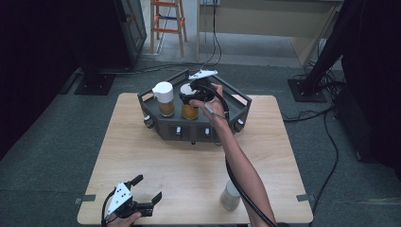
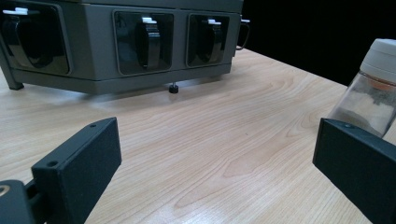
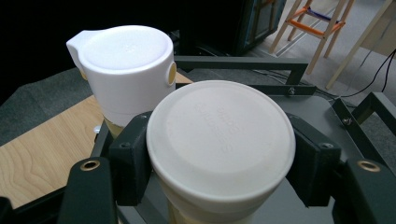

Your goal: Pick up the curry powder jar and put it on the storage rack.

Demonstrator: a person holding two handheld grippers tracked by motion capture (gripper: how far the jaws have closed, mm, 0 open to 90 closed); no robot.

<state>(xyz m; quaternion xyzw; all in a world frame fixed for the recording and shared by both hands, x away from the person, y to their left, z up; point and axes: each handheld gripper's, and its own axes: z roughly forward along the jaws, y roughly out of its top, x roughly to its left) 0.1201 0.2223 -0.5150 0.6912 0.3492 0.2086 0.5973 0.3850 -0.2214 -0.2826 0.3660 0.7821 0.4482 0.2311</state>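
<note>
A dark grey hexagonal rack [image 1: 222, 126] stands at the far middle of the wooden table. Two white-lidded jars of amber contents stand in it: one with a flip lid [image 1: 164, 98] [image 3: 126, 70] on the left, one with a flat round lid [image 1: 190, 109] [image 3: 219, 140] beside it. My right gripper [image 1: 191, 97] [image 3: 219, 158] is shut on the flat-lidded jar, its black jaws pressing both sides of the lid. My left gripper [image 1: 146, 189] [image 2: 215, 154] rests open near the table's front left edge, nothing between its jaws. A third white-capped jar [image 1: 230, 195] [image 2: 371, 91] stands at the front right.
The rack's front faces carry black clips in recesses [image 2: 148, 43]. A wooden ladder [image 1: 168, 23] and a pale bench stand on the floor beyond the table. Cables [image 1: 312, 113] run over the carpet at the right. Bare wood lies between the rack and my left gripper.
</note>
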